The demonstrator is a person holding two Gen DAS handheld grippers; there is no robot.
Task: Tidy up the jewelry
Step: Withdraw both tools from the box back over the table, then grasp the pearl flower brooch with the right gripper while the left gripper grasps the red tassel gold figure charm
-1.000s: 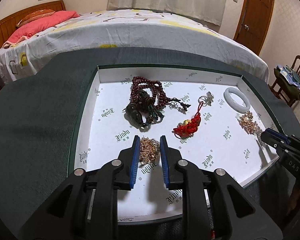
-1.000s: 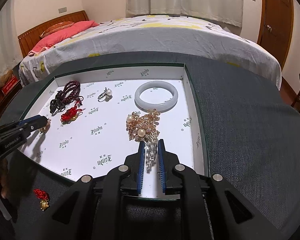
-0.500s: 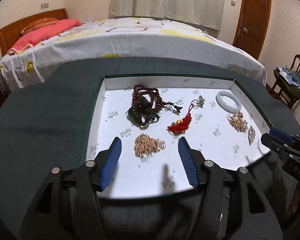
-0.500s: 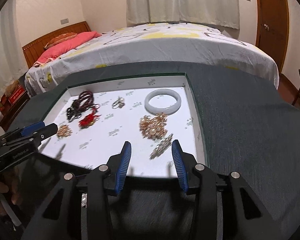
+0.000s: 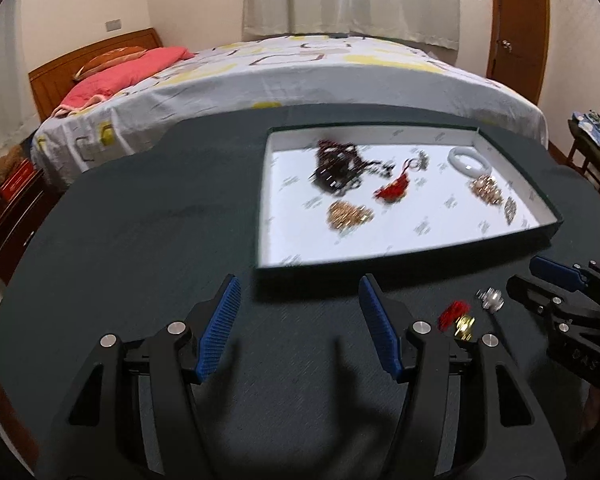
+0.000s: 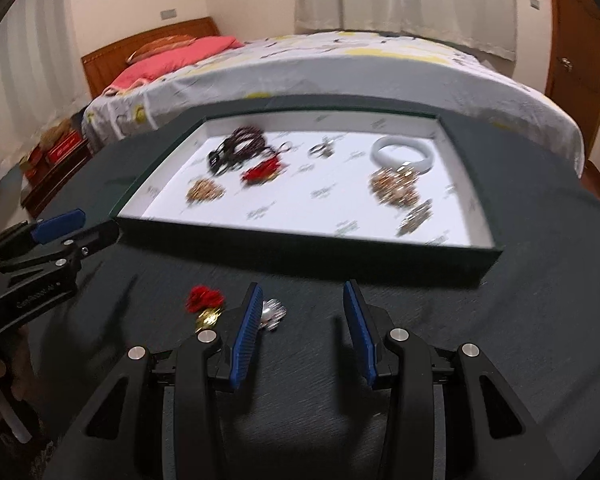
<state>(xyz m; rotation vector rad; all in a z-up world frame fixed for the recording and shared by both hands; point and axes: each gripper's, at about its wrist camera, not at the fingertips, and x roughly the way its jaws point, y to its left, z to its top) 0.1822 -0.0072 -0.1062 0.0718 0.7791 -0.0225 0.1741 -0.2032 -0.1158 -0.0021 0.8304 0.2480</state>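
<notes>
A white-lined tray with a dark green rim (image 5: 380,266) (image 6: 300,242) holds dark beads (image 5: 336,166), a red knot charm (image 5: 394,190), a gold chain pile (image 5: 348,214), a ring (image 6: 322,150), a white bangle (image 6: 404,152), a gold pearl brooch (image 6: 396,186) and a silver brooch (image 6: 416,216). On the cloth in front of the tray lie a red and gold charm (image 6: 204,304) and a small silver piece (image 6: 274,312). My left gripper (image 5: 299,284) hangs open and empty over the cloth. My right gripper (image 6: 302,288) is open too, with the silver piece just beside its left finger.
The table wears a dark green cloth (image 5: 140,240). Behind it stands a bed (image 5: 300,76) with a pink pillow. A wooden door (image 5: 520,20) and a chair (image 5: 596,148) are at the right, a low wooden cabinet (image 5: 12,216) at the left.
Both grippers opened, leaving the gold chain pile and the silver brooch in the tray, then drew back out of the tray to the cloth in front of it.
</notes>
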